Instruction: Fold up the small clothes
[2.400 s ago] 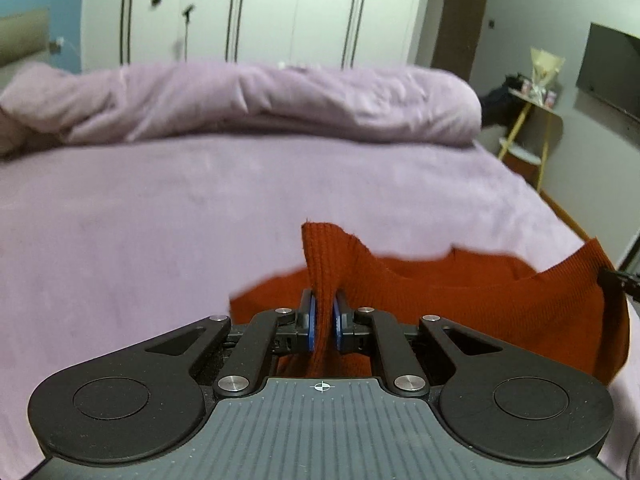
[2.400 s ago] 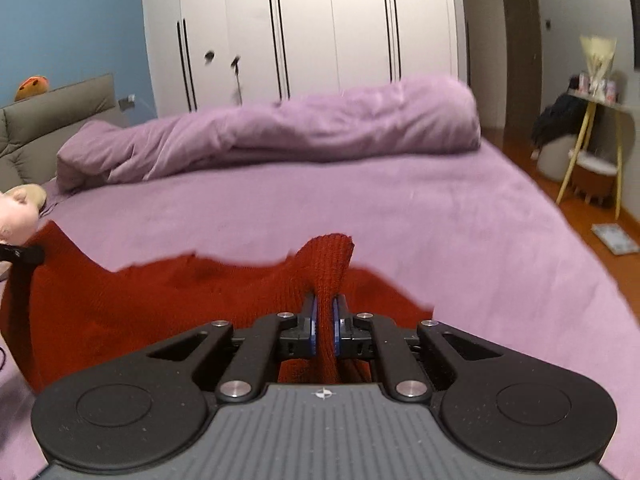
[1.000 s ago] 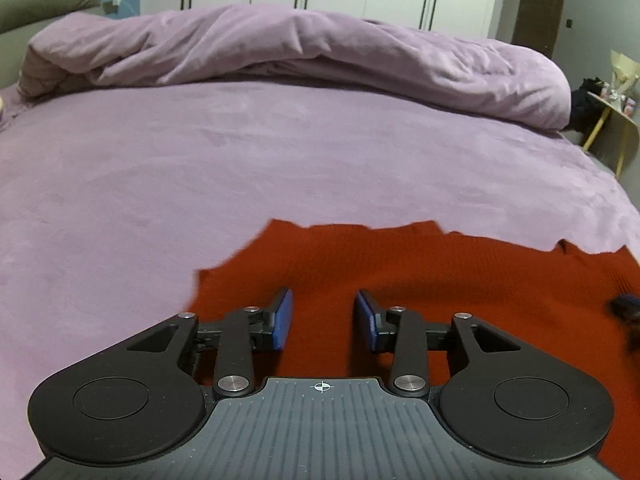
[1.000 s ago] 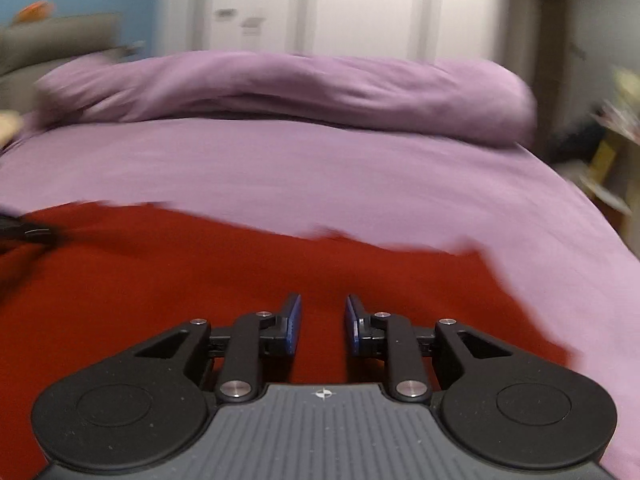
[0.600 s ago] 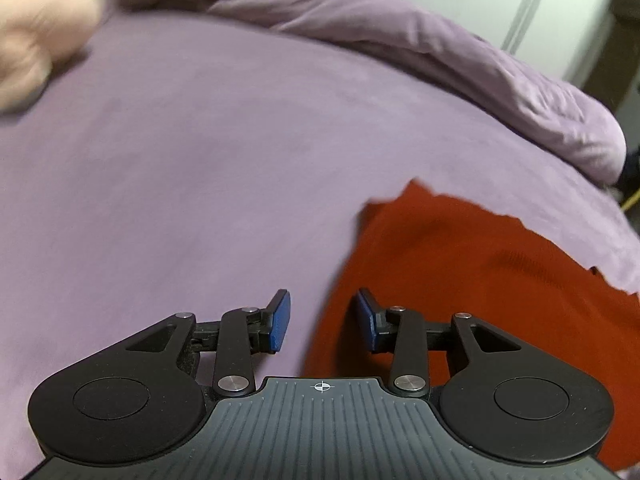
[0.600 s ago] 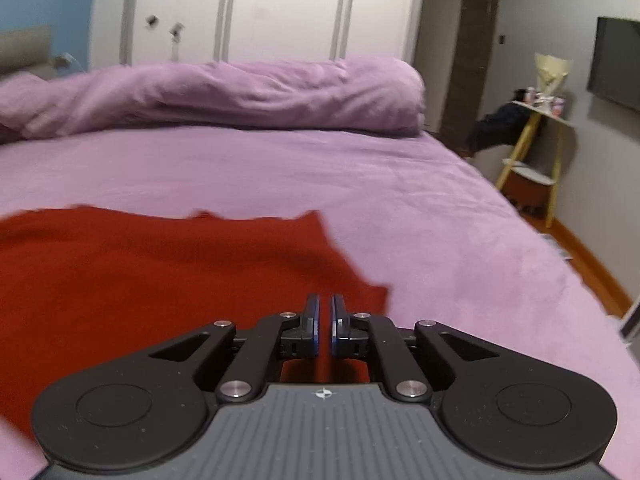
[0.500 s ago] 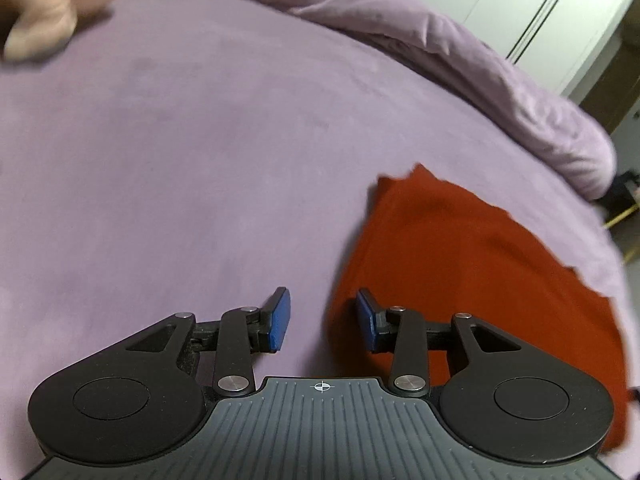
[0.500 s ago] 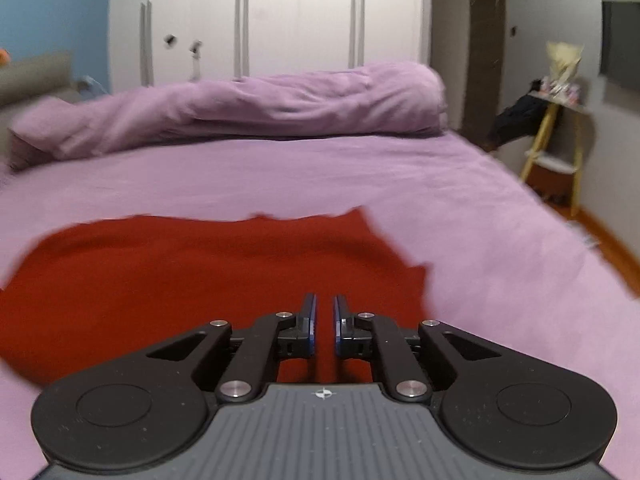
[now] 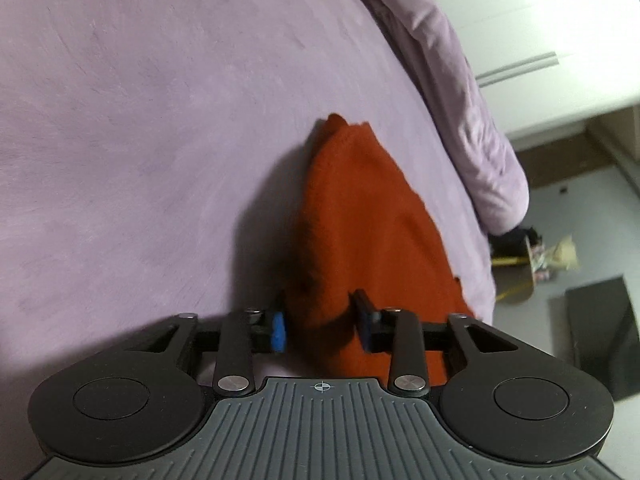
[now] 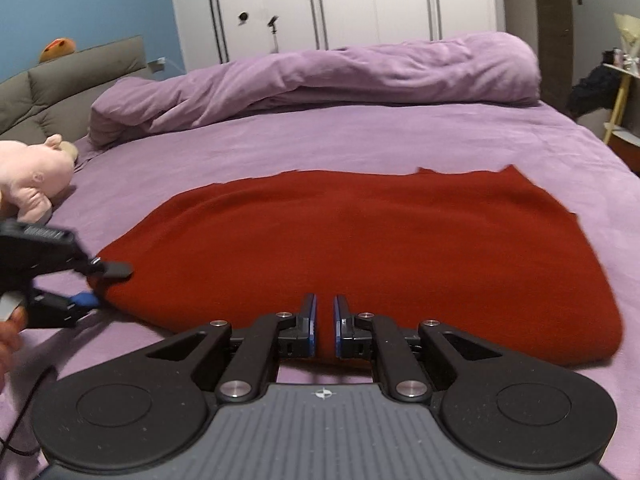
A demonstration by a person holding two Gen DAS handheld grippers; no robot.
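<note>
red knit garment (image 10: 360, 240) is lying spread out flat on the purple bed (image 10: 360, 140), already doubled over from the look of the rounded fold along its near edge. the left gripper (image 9: 320, 326) is turned sideways at the garment's left end, fingers wide apart with the cloth edge bunched up between them. the blue pad on one finger (image 9: 278, 330) sits right at the fabric, the other finger lies on top of the red cloth, so it's straddling the edge but not pinching it. you can see the same thing from the right wrist view, where the left gripper (image 10: 94, 284) comes in from the left with one finger above the corner and one below.

the right gripper (image 10: 323, 328) is at the near edge of the garment, around the middle, fingers almost together with just a narrow slot between them. red fabric shows in that slot, can't tell if it's actually caught or just behind.

rolled up purple duvet (image 10: 320, 76) along the far side of the bed, pink plush toy (image 10: 32, 180) off to the left, white wardrobe (image 10: 340, 4) behind it all.
</note>
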